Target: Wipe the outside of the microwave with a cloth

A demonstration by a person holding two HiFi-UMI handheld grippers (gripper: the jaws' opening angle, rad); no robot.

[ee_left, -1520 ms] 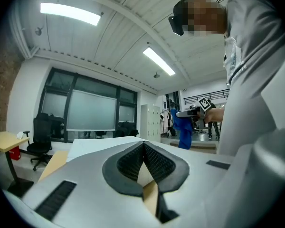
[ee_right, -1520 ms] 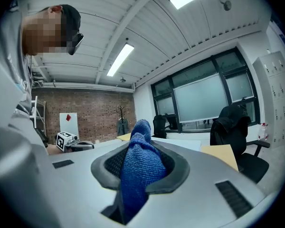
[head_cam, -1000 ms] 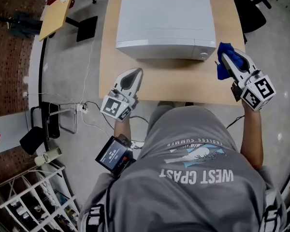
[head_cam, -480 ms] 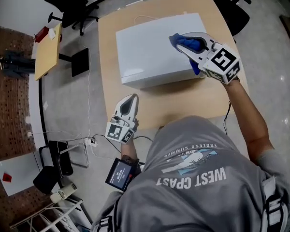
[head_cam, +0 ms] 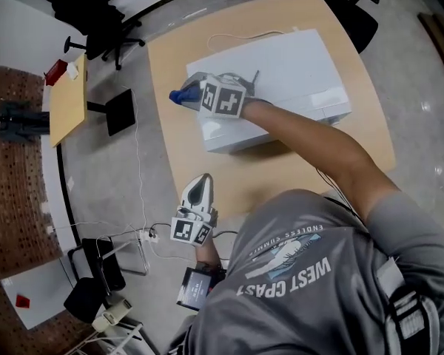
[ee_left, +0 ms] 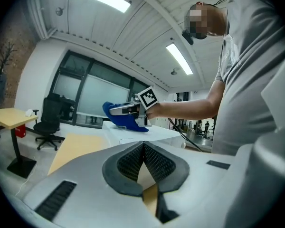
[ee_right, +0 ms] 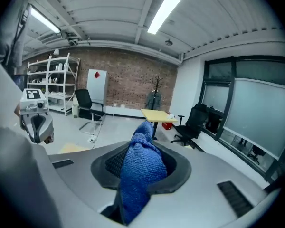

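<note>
My right gripper (head_cam: 185, 93) is clamped on the blue cloth (head_cam: 176, 97) (a fold bulges up between the pads). The cloth is at the left end of the top of the white microwave (head_cam: 296, 65), which stands on the wooden table (head_cam: 170, 146). My left gripper (head_cam: 204, 180) has its jaws closed together with nothing between them. It is held at the table's near edge, apart from the microwave.

The head view looks steeply down on the table (head_cam: 170, 132), microwave (head_cam: 303, 65), left gripper (head_cam: 204, 180) and right gripper (head_cam: 185, 95). The left gripper view looks level across the table at the right gripper. The right gripper view, close behind its cloth (ee_right: 142, 170), sees the left gripper.
</note>
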